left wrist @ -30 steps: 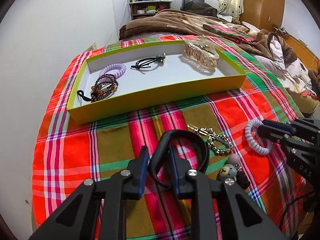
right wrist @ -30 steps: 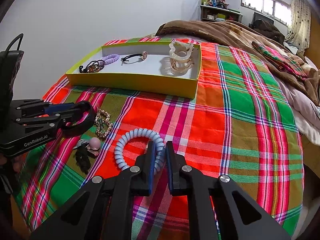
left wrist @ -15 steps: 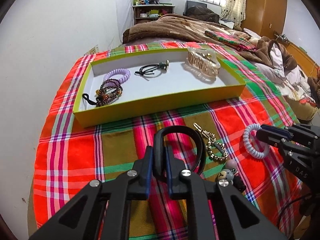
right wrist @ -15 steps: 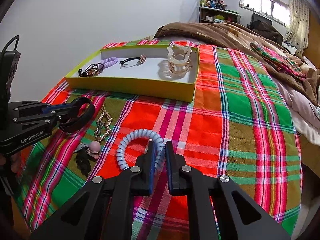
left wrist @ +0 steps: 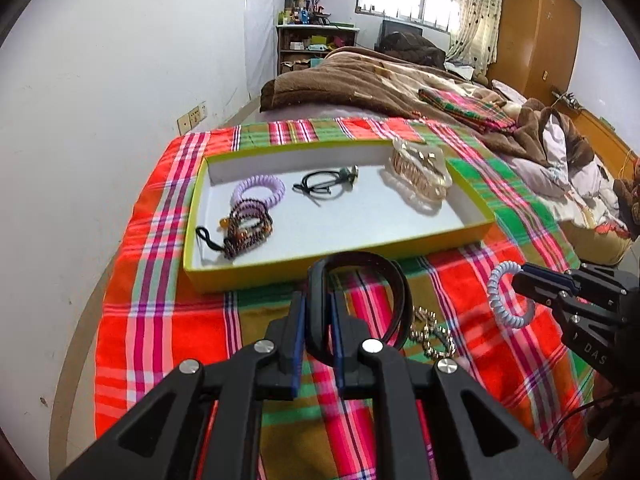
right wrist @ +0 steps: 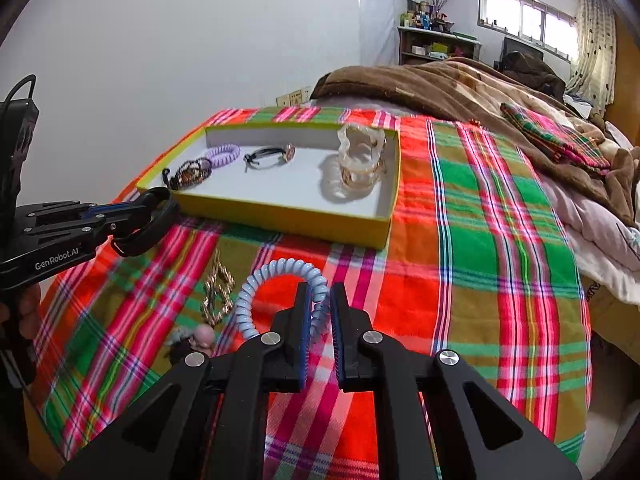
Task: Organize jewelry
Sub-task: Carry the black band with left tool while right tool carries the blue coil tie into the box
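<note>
- The left gripper [left wrist: 318, 312] is clenched on a black band [left wrist: 394, 280], holding it above the plaid blanket [left wrist: 168, 320] just in front of the near wall of the yellow tray [left wrist: 320, 256].
- The right gripper [right wrist: 319, 312] is clamped on a pale blue coil hair tie [right wrist: 276, 270], which loops up and to the left of the pads, short of the tray's near right corner.
- Inside the tray lie 4 pieces: a beaded bracelet [left wrist: 248, 230] and a purple coil tie [left wrist: 260, 186] toward the left end, a black cord bracelet [left wrist: 324, 182] in the middle, and a clear hair claw [left wrist: 420, 172] at the right end.
- On the blanket between the 2 grippers sit a gold chain piece [right wrist: 218, 290] and a small charm with a pink bead [right wrist: 200, 338], nearer the blanket's front edge.
</note>
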`<state>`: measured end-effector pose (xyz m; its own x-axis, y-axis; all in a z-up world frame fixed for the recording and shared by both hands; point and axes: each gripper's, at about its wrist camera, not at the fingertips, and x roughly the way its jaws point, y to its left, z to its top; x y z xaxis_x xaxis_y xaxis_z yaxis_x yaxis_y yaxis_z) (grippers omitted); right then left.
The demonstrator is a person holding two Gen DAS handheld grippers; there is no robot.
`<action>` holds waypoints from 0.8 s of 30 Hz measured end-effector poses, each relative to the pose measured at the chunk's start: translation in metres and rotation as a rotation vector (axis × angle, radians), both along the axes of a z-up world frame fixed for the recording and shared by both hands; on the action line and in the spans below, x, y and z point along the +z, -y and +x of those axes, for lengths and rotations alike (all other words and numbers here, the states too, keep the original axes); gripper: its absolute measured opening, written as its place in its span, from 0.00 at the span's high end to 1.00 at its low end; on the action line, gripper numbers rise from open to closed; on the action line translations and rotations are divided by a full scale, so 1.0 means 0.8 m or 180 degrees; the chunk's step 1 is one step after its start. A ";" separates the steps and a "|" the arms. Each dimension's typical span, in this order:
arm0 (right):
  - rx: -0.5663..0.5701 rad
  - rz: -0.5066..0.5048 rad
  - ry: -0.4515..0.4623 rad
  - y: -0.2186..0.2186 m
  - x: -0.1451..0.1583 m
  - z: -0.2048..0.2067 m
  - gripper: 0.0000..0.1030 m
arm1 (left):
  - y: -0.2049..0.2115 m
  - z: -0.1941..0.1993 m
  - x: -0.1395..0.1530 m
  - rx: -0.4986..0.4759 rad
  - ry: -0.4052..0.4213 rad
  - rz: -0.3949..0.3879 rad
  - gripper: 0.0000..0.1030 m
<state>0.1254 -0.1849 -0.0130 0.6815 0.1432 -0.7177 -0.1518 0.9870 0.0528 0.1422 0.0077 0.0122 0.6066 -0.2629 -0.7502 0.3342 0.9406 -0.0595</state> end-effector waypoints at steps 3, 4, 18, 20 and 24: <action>0.0012 0.0007 0.0044 -0.002 0.008 0.006 0.91 | -0.001 0.009 0.006 0.0011 0.0029 0.0005 0.88; 0.0019 0.0008 0.0059 -0.004 0.011 0.009 0.91 | -0.002 0.011 0.008 0.0011 0.0043 0.0003 0.88; 0.0071 -0.0008 0.0119 -0.014 0.029 0.053 0.91 | -0.010 0.062 0.030 0.0094 0.0120 -0.0075 0.88; 0.0056 -0.0016 0.0123 -0.015 0.031 0.062 0.91 | -0.010 0.071 0.030 0.0098 0.0104 -0.0095 0.88; 0.0044 -0.0004 0.0106 -0.016 0.031 0.082 0.91 | -0.008 0.093 0.028 0.0125 0.0080 -0.0094 0.88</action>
